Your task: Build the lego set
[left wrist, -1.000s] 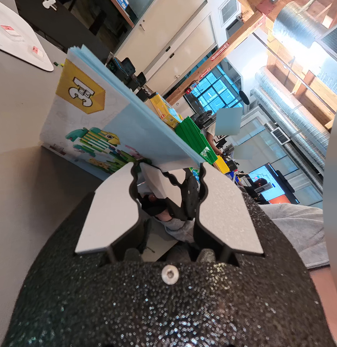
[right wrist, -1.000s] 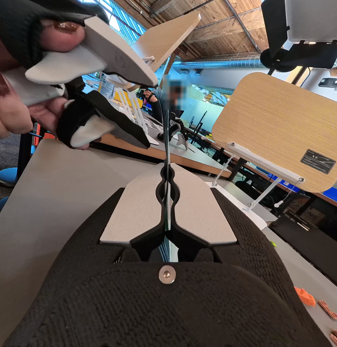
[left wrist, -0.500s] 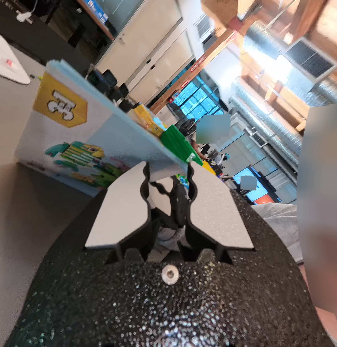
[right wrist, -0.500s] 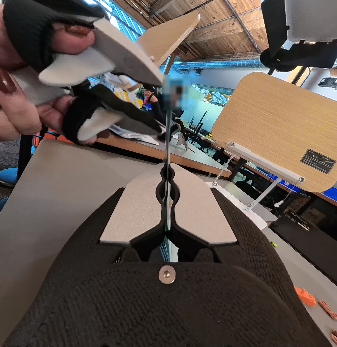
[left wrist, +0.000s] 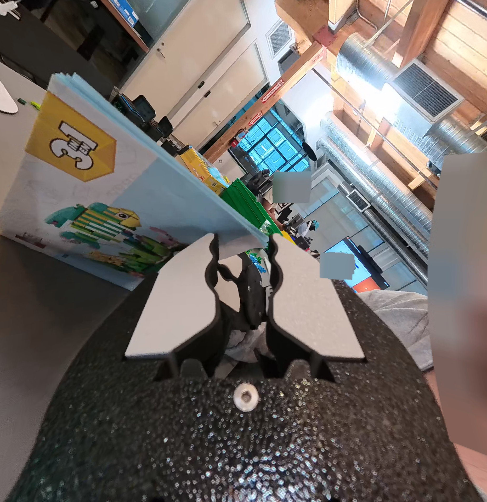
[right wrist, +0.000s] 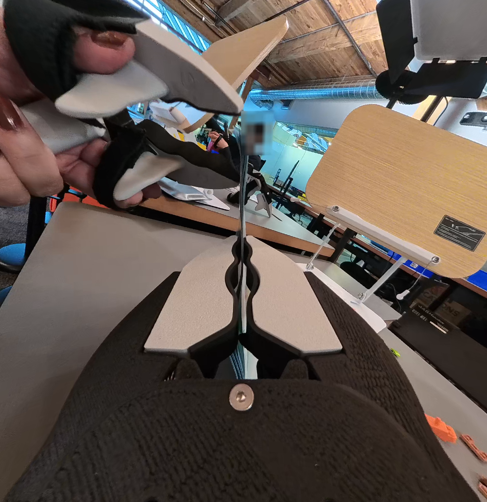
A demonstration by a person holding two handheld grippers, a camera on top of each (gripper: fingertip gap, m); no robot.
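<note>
A thin building-instruction booklet [left wrist: 128,190] with a light blue cover and a yellow badge is held upright above the grey table [left wrist: 33,312]. My right gripper [right wrist: 242,239] is shut on the booklet's lower part; the booklet shows edge-on [right wrist: 242,206] between its pads. It also shows beyond my left fingers in the left wrist view [left wrist: 252,288]. My left gripper [left wrist: 242,239] is partly open with the booklet's near corner between its fingertips; there is a gap between pads and paper. In the right wrist view the left gripper [right wrist: 237,144], held by a hand, has its tips at the booklet's upper edge.
A wooden board on a white stand [right wrist: 400,184] is at the right. Orange bricks [right wrist: 440,432] lie on the table's right edge. Green bins [left wrist: 245,206] and a yellow box [left wrist: 201,168] stand behind the booklet. A white plate [left wrist: 0,100] is far left. The tips of one gripper are about 5 cm away from the tips of the other.
My left gripper's jaws have narrowed and it has moved in until its tips reach the booklet's corner. My right gripper has stayed shut on the booklet and has not moved.
</note>
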